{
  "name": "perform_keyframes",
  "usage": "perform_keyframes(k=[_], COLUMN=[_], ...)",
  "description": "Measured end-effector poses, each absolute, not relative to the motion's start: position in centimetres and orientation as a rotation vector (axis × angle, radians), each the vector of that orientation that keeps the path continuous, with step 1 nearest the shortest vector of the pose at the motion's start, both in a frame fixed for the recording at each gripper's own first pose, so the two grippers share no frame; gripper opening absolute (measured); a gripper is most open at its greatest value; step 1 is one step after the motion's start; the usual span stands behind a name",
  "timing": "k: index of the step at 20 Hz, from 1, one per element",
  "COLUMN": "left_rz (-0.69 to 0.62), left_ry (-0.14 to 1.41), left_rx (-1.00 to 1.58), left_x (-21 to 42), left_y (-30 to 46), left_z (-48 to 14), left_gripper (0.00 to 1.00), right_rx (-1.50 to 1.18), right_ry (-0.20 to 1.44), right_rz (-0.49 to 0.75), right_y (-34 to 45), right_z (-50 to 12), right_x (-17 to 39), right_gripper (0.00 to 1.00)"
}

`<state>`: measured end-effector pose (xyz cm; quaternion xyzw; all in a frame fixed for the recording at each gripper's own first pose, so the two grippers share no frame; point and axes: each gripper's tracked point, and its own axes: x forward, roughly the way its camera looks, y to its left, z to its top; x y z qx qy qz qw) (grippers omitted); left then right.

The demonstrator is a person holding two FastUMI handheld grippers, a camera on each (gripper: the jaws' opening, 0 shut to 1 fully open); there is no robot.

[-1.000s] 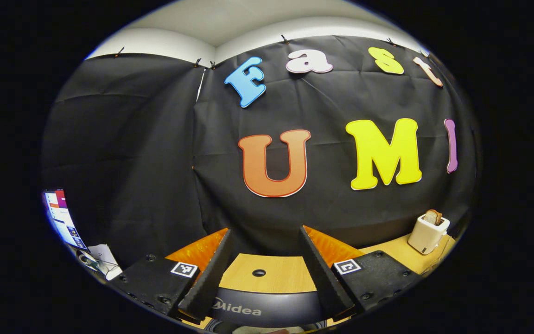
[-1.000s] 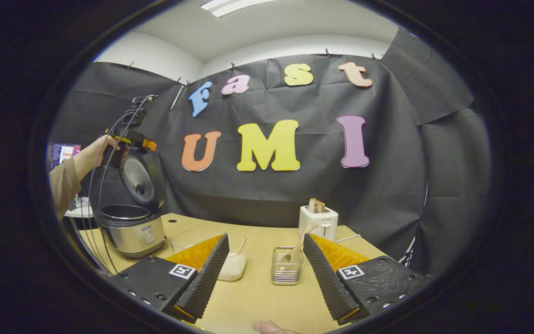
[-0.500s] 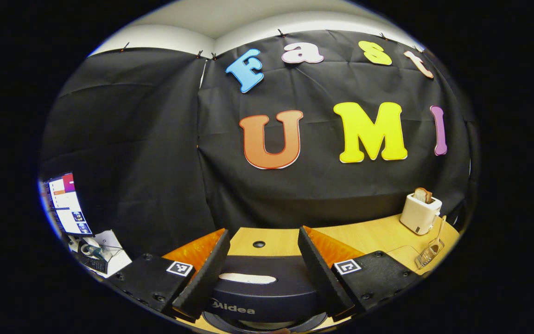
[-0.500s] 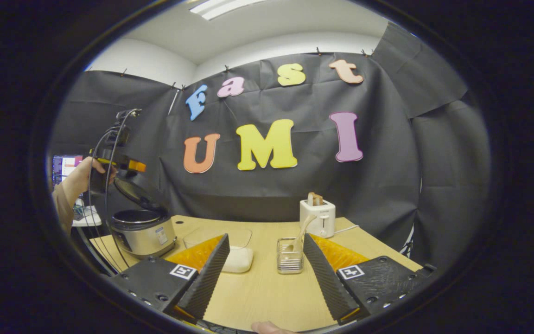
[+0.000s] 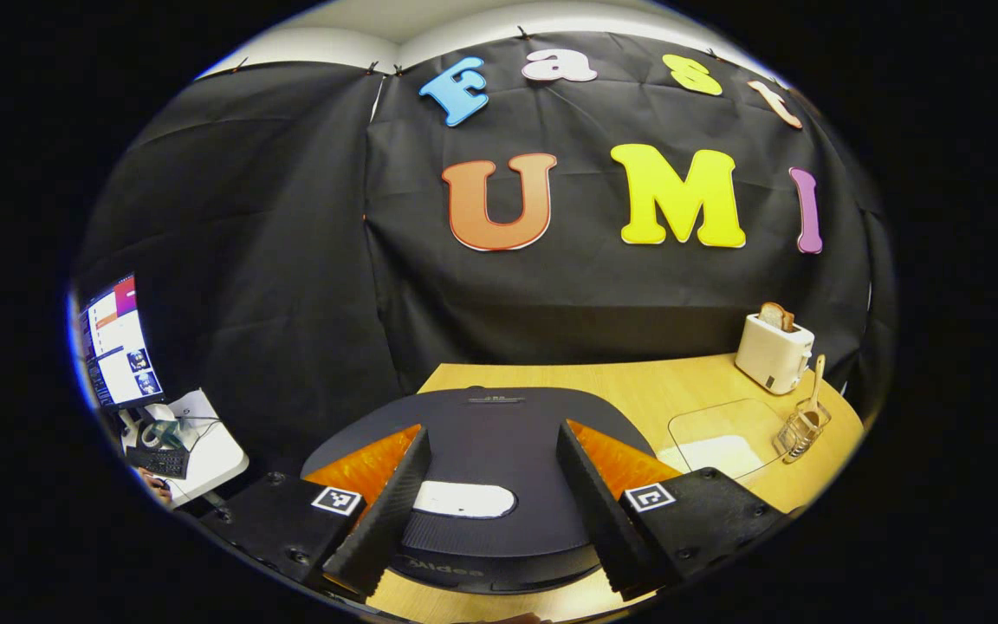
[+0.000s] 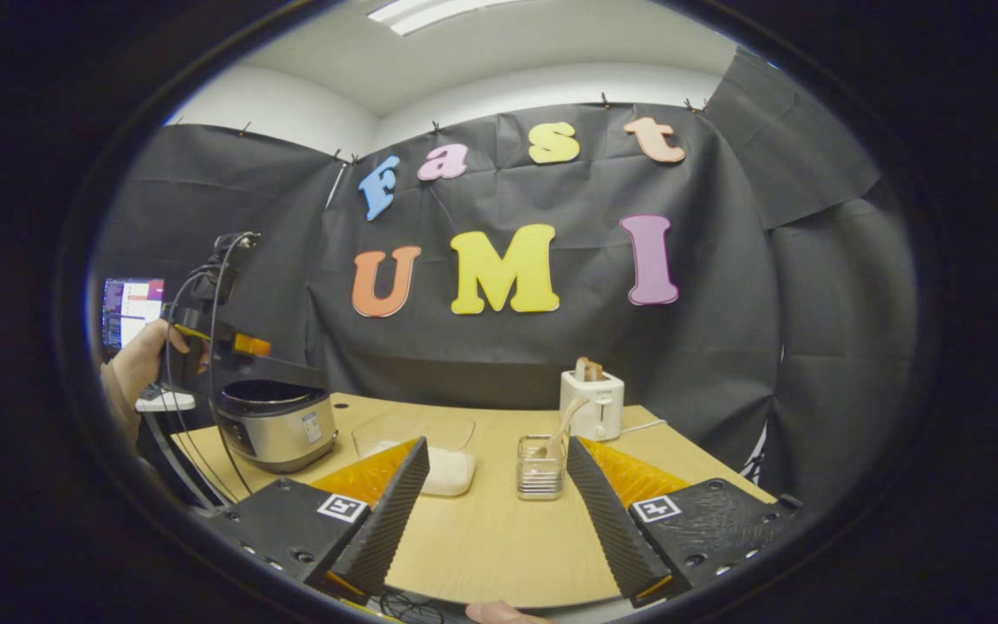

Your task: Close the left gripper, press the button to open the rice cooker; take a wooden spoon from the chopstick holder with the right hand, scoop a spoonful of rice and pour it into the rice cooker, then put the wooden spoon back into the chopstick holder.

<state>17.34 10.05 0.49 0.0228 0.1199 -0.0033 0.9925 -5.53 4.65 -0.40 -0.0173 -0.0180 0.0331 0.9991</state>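
A dark rice cooker lid (image 5: 516, 407) lies almost flat under my left gripper (image 5: 490, 431), which is open with its fingers spread over the lid's top. In the right gripper view the silver rice cooker (image 6: 278, 425) stands at the table's far left, its lid (image 6: 278, 373) lowered to just above the pot rim. A hand (image 6: 139, 364) holds the left gripper (image 6: 222, 342) over it. My right gripper (image 6: 495, 444) is open and holds nothing above the table's front. The wire chopstick holder (image 6: 540, 468) with the wooden spoon (image 6: 561, 425) stands ahead of it. A clear container of rice (image 6: 430, 455) sits to the holder's left.
A white toaster (image 6: 592, 403) with bread stands behind the holder. In the left gripper view the rice container (image 5: 720, 442), holder (image 5: 798, 429) and toaster (image 5: 774, 351) sit at the right. A monitor (image 5: 118, 342) and a side desk are at the left. Cables hang from the left gripper.
The cooker lid has swung down from upright to nearly flat, and my left gripper has come down with it. My right gripper has hardly moved.
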Motion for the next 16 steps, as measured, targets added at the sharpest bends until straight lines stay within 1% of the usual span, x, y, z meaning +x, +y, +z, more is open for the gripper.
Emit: perform_keyframes(k=[1, 5, 12, 16], left_rz=[-0.007, -0.013, -0.012, 0.003], left_ry=[0.243, 0.242, 0.257, 0.194], left_rx=[0.046, 0.032, 0.014, 0.015], left_x=[16.9, 15.2, 12.8, 12.1], left_y=[10.0, 10.1, 10.5, 10.5], left_z=[0.2, -1.0, -3.3, -3.3], left_gripper=[0.95, 0.93, 0.93, 0.93], right_rx=[-0.032, -0.030, -0.035, -0.039], right_ry=[-0.034, -0.030, -0.013, 0.005], right_rz=[0.066, 0.070, 0.080, 0.093], right_y=[4.6, 4.7, 5.2, 5.8], right_z=[-0.4, -0.5, -1.1, -1.7], right_x=[-5.6, -5.6, -5.5, -5.5], right_gripper=[0.95, 0.95, 0.95, 0.95])
